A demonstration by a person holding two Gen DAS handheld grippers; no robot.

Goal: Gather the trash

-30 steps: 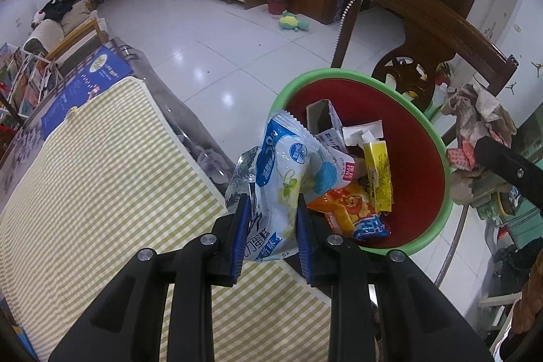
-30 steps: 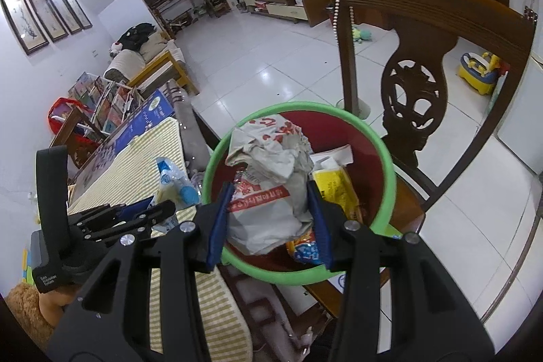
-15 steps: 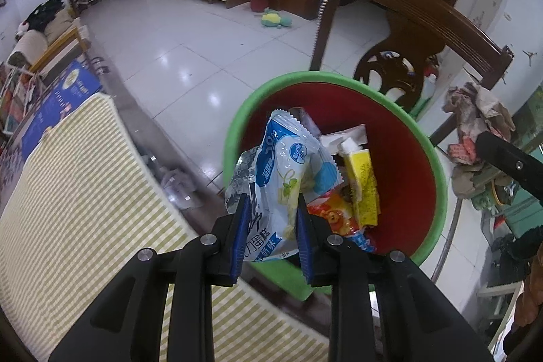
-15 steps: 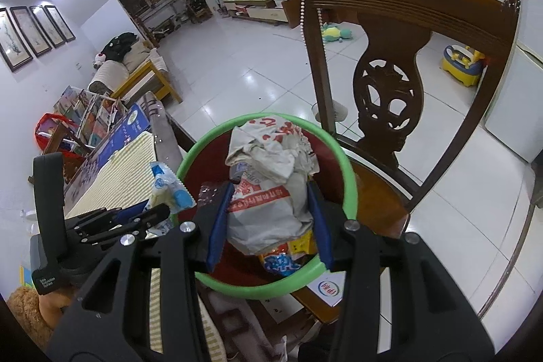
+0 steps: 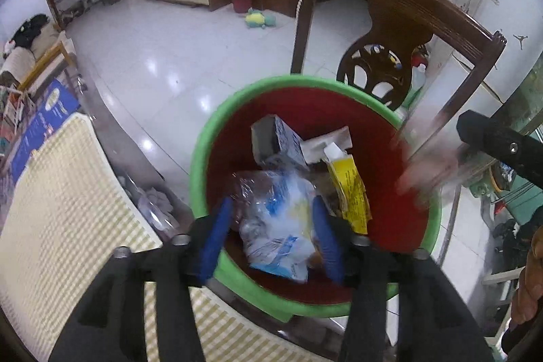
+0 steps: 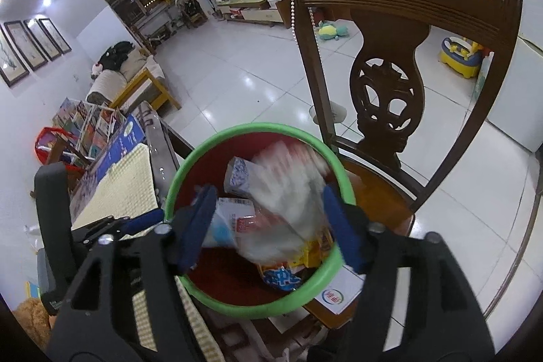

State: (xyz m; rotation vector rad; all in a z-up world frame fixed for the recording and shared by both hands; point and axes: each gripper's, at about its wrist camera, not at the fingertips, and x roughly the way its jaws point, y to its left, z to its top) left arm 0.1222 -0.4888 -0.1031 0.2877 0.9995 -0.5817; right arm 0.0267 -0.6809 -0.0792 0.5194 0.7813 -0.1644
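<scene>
So I've got the table point(image 5: 112, 138) on my left with a yellow-and-white checked cloth point(image 5: 57, 192) spread on it, and a blue booklet point(image 5: 40, 121) lying at the far end. The green-rimmed red bin point(image 6: 339, 172) sits on the wooden chair's seat point(image 6: 380, 195), right beside the table edge.

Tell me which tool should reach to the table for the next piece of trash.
Left, probably. Both tools hang open over the green basin. The left tool is right beside the checked tablecloth; the right tool is nearer the chair, with the left one between it and the cloth.
</scene>
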